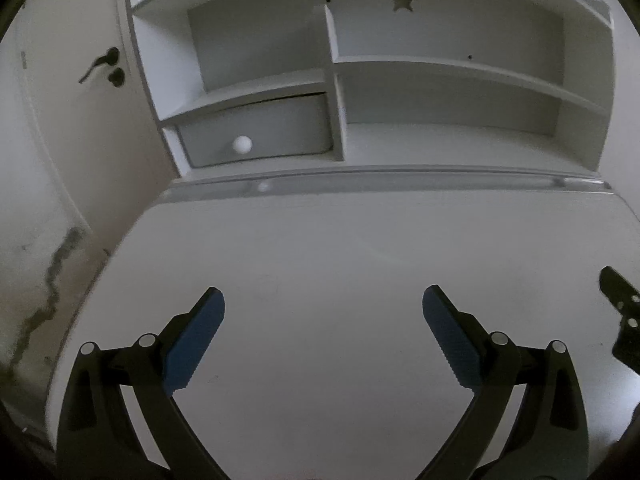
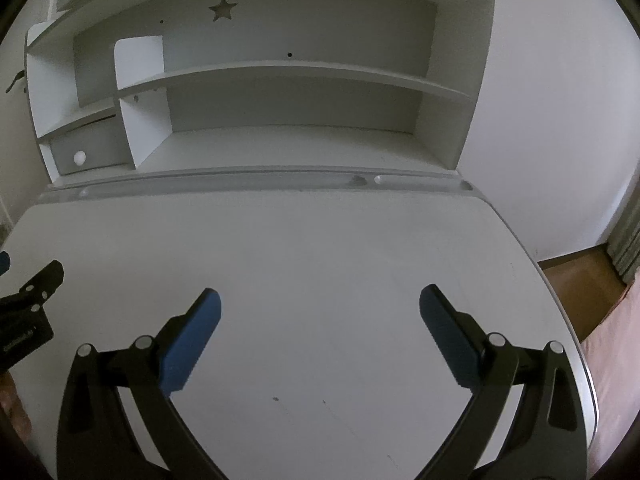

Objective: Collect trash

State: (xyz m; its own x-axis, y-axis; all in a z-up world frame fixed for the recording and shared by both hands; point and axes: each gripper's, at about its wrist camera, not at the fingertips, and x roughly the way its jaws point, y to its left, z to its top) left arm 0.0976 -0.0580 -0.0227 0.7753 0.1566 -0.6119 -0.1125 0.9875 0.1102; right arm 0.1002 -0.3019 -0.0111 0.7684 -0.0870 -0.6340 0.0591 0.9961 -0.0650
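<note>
At the far left of the left wrist view stands one pale door (image 1: 52, 128) with one dark lever handle (image 1: 100, 63) and a round lock piece below it; the wall under it carries a dark, crooked stain (image 1: 48, 280) that I cannot read as crack or dirt. Next comes one white hutch (image 1: 360, 80) at the back of one white desk (image 1: 340, 260), with a single grey drawer (image 1: 256, 136) bearing one round white knob (image 1: 242, 144), one star cut-out (image 1: 401, 0) in its back panel, and a long shelf to the right. One grey groove (image 1: 400, 172) runs across the rear edge of the desktop. The left gripper (image 1: 323, 312) fills the lower frame with two blue-padded fingers (image 1: 196, 340) spread wide, nothing between them. At the right edge a black piece of the right gripper (image 1: 622, 312) pokes in, cut off by the frame. In the right wrist view, the left gripper (image 2: 28, 308) shows only as a black bracket at the left edge. The right gripper (image 2: 320, 312) also holds its two fingers (image 2: 188, 344) wide apart and empty. At far right, a strip of wooden floor (image 2: 576, 284) and something pink (image 2: 612, 360), cut off. No trash shows in either view; I cannot tell where it lies.
</note>
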